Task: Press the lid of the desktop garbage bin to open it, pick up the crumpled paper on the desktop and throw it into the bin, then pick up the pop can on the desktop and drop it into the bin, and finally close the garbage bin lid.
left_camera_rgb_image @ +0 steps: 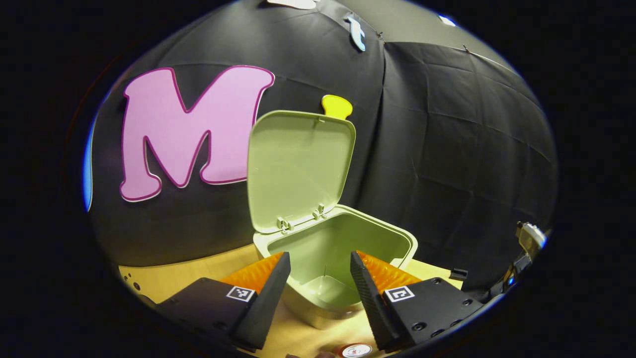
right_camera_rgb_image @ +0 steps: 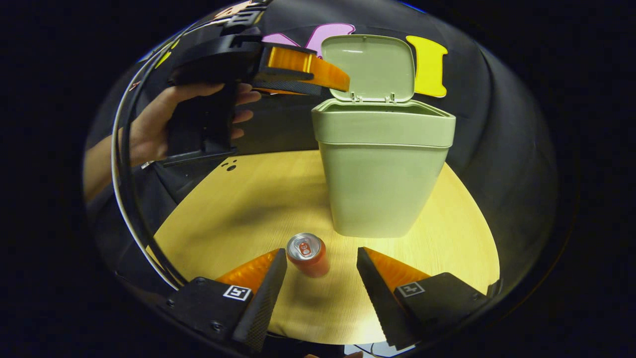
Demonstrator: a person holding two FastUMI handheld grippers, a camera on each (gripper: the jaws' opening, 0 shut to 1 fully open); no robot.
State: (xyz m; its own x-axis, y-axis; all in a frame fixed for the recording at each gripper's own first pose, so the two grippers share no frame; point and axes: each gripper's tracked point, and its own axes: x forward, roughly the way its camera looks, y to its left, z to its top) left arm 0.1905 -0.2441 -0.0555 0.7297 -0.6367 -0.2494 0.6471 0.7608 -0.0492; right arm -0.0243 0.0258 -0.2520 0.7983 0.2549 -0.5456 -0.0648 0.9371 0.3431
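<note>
On the wooden surface (right_camera_rgb_image: 248,199) the bin (right_camera_rgb_image: 382,174) stands with its lid (right_camera_rgb_image: 370,67) up. We judge the can step next: our right gripper (right_camera_rgb_image: 321,271), fingers apart, must close on the pop can (right_camera_rgb_image: 308,254) at 11 o'clock; the left gripper (left_camera_rgb_image: 318,278) is also open.

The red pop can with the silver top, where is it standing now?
In the right gripper view the red pop can stands upright on the wooden desktop, just in front of the pale green garbage bin, between the open right gripper fingers.

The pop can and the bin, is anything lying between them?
No. In the right gripper view, only bare tabletop separates the pop can from the bin.
</note>
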